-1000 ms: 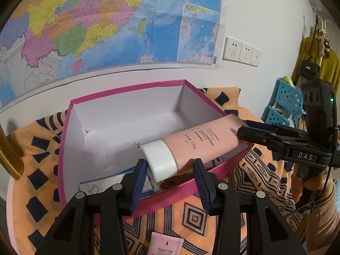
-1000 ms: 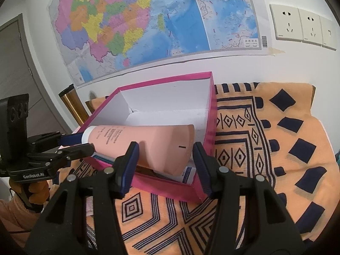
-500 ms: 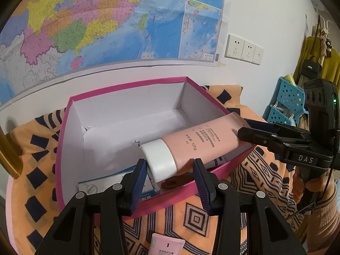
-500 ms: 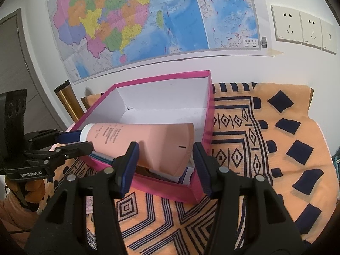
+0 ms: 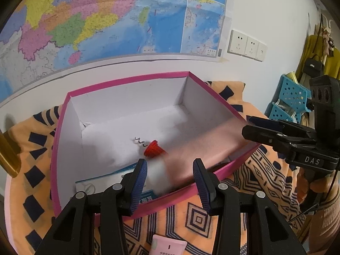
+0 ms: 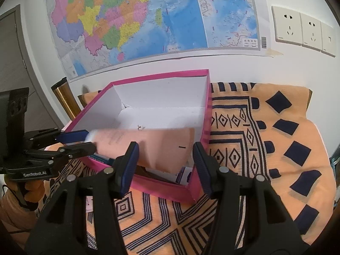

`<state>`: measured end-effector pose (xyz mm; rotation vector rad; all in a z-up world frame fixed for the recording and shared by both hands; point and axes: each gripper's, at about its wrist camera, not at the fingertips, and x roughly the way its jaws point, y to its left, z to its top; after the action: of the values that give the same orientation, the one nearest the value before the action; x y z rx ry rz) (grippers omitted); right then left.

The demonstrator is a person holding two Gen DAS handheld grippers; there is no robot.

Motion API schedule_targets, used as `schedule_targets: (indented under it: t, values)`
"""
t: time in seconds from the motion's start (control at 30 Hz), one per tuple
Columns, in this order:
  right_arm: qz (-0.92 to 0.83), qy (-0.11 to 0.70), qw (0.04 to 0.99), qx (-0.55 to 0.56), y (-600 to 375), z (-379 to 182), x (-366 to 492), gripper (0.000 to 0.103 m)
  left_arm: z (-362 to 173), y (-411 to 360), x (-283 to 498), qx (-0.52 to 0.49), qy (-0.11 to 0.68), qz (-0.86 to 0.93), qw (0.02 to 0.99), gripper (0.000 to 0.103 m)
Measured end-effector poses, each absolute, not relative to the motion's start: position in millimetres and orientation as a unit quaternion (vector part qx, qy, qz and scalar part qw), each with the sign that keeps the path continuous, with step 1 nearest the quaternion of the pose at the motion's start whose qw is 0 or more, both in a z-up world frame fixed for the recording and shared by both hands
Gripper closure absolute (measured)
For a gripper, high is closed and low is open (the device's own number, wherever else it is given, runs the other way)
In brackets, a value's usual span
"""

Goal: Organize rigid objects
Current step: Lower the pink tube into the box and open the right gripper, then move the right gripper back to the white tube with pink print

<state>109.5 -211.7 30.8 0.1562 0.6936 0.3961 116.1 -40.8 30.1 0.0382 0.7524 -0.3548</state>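
Note:
A pink tube (image 6: 161, 146) with a white cap (image 5: 157, 176) slants across the near corner of the pink box (image 5: 127, 80), blurred by motion. Its flat end sits between the fingers of my right gripper (image 6: 165, 159), which is shut on it. That gripper also shows from the side in the left wrist view, at the box's right wall (image 5: 250, 126). My left gripper (image 5: 170, 182) is open at the box's near wall, with the cap loose between its fingers. A red-handled corkscrew (image 5: 152, 148) and a white-and-blue carton (image 5: 102, 182) lie inside the box.
The box stands on an orange patterned cloth (image 6: 276, 140) against a wall with a map. A small pink sachet (image 5: 167, 246) lies on the cloth below my left gripper. A gold post (image 5: 8, 155) stands at the left and a blue basket (image 5: 291, 97) at the right.
The tube's cap end has sunk lower into the box and is now blurred, uncovering the red-handled corkscrew. Both grippers have hardly moved.

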Motion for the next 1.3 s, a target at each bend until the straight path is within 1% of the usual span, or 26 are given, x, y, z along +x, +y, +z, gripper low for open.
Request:
schedule_targets:
  t: [0.37,0.7,0.93,1.13,1.3]
  values:
    - [0.204,0.335,0.918,0.067,-200.0,32.9,105.8,0.048,31.6,-38.6,108.8,0.019,0.357,-0.17,0.918,0.058]
    - [0.223,0.327,0.914,0.084,-203.2,35.2,89.7,0.048,43.5,-36.0,78.7,0.026,0.327,-0.164,0.93,0.056]
    - [0.25,0.315,0.911,0.089,-200.1,42.5,69.7,0.047,42.9,-25.1,47.4,0.036,0.315,-0.158,0.935,0.05]
    - [0.294,0.323,0.896,0.087,-183.8,36.8,53.5,0.045,16.6,2.5,27.1,0.017,0.351,-0.131,0.927,0.049]
    - [0.33,0.362,0.868,0.076,-154.4,9.5,51.1,0.045,-14.2,30.5,8.8,-0.017,0.395,-0.1,0.913,0.049]
